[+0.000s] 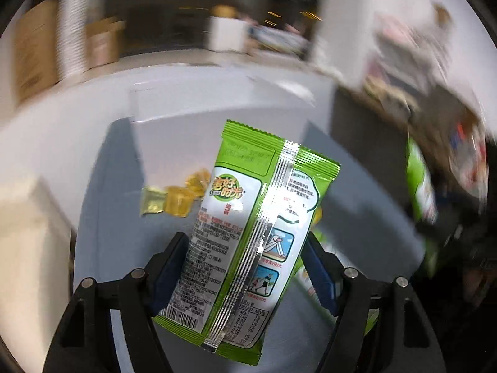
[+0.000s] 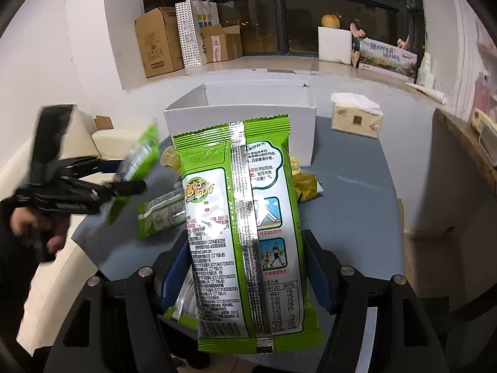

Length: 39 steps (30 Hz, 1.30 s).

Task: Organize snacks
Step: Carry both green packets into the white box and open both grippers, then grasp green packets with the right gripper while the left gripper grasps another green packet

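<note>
While half-open, each hand-held gripper [image 1: 245, 267] [image 2: 245, 267] clamps a green snack packet [image 1: 248, 233] [image 2: 245, 217].

The right claw [image 2: 245, 267] grips a green snack packet [image 2: 245, 227], back side up, above the blue worktop [image 2: 357, 205]. Beyond stands an open white box [image 2: 239, 115]. At left, the left claw [image 2: 124, 177] holds another green packet [image 2: 136, 168].
</note>
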Tool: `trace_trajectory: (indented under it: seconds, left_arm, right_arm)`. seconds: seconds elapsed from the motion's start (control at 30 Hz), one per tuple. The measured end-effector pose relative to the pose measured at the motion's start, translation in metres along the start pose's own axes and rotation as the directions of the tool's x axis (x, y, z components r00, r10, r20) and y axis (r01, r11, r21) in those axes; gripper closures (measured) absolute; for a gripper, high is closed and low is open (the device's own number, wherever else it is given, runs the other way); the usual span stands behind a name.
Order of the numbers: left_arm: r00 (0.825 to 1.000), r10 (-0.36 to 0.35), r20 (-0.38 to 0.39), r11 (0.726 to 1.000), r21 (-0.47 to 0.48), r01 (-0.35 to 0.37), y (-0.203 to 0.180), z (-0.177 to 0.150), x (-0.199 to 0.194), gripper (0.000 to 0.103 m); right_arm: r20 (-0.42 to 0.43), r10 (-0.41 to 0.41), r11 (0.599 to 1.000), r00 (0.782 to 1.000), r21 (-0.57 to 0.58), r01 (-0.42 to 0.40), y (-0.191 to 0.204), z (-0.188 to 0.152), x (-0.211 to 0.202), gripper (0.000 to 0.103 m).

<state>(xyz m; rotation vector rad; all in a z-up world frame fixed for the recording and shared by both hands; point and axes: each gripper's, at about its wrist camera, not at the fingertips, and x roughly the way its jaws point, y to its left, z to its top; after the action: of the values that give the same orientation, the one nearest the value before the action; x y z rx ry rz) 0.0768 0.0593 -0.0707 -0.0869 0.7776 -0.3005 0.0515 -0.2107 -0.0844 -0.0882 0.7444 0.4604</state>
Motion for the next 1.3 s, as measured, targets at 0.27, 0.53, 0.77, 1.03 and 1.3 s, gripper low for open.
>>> trace_trajectory:
  seconds: [0.27, 0.53, 0.77, 1.03, 1.3]
  left_arm:
    - [0.989, 0.132, 0.062, 0.966, -0.233, -0.114, 0.014, 0.016, -0.023, 0.025]
    - [0.980, 0.157, 0.126, 0.968, -0.217, -0.127, 0.021, 0.092, 0.010, 0.025]
    - [0.976, 0.169, 0.135, 0.975, -0.168, -0.145, 0.037, 0.171, 0.054, 0.025]
    - [0.985, 0.152, 0.086, 0.977, -0.162, -0.136, 0.053, 0.209, 0.112, 0.002]
    - [0.982, 0.189, 0.008, 0.970, -0.156, -0.186, 0.058, 0.191, 0.131, 0.000]
  right_arm:
    - [0.035, -0.017, 0.999, 0.999, 0.051, 0.015, -0.009, 0.037, 0.022, 0.030]
    - [0.135, 0.012, 0.993, 0.991, 0.113, -0.027, -0.027, 0.129, 0.051, 0.030]
    - [0.133, -0.024, 0.988, 0.991, 0.155, 0.003, -0.045, 0.213, 0.106, 0.030]
    - [0.051, -0.016, 0.984, 0.999, 0.179, 0.006, -0.064, 0.248, 0.167, 0.013]
    - [0.043, -0.041, 0.975, 0.998, 0.221, 0.031, -0.077, 0.235, 0.168, 0.006]
